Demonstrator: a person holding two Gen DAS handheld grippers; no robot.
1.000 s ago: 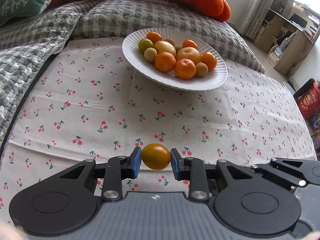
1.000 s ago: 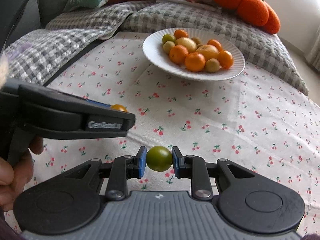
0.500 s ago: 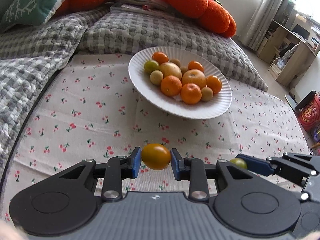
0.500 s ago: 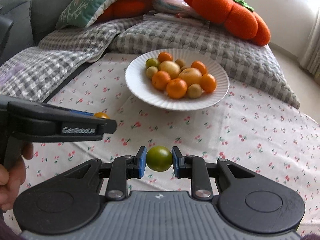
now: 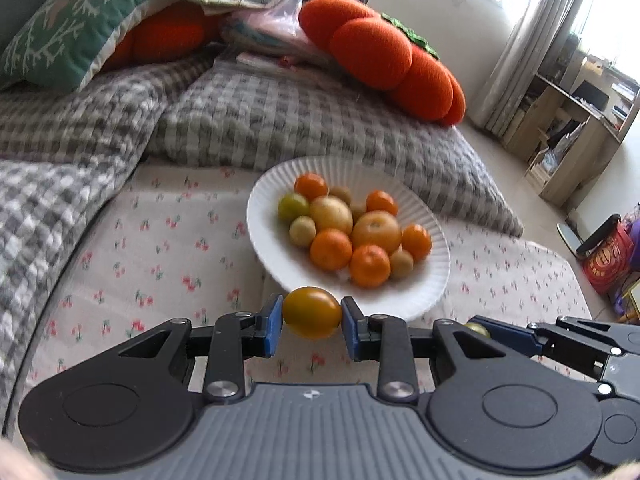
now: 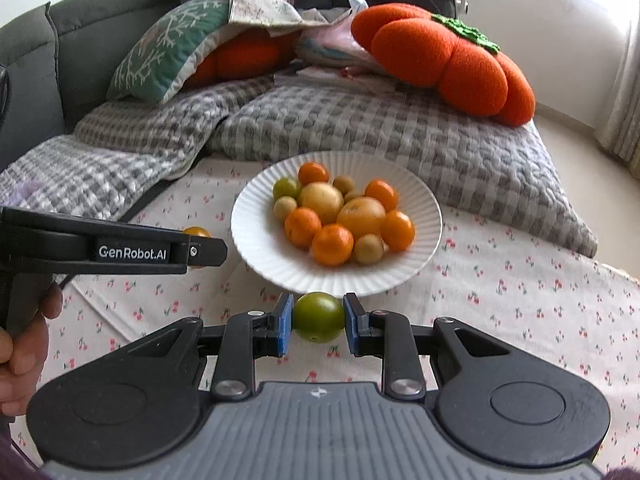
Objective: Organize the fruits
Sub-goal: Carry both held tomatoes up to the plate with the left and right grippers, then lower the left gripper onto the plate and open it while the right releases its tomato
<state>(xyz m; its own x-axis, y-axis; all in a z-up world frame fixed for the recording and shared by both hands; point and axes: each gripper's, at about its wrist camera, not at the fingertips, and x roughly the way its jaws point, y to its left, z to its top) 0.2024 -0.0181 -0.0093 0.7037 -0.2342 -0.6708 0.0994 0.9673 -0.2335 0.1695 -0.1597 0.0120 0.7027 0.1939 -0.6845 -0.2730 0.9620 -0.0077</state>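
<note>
My left gripper (image 5: 312,325) is shut on a yellow-orange tomato (image 5: 312,312), held in the air just short of the near rim of a white ribbed plate (image 5: 264,216). The plate carries several oranges, a yellow apple and small green and tan fruits. My right gripper (image 6: 318,329) is shut on a green tomato (image 6: 318,316), level with the plate (image 6: 424,208) at its near rim. In the right wrist view the left gripper (image 6: 200,246) shows from the side with its tomato (image 6: 196,232) peeking over it. The right gripper (image 5: 486,330) shows at the lower right of the left wrist view.
The plate rests on a cloth with a cherry print (image 5: 160,264). Behind it lie grey checked quilts (image 6: 360,128), an orange pumpkin cushion (image 6: 448,60) and a green cushion (image 6: 172,52). Wooden shelves (image 5: 576,120) stand at the far right. A hand (image 6: 24,336) grips the left tool.
Both grippers have risen and moved toward the plate, each still holding its tomato. The plate now sits lower and nearer in both views, and more of the cushions shows.
</note>
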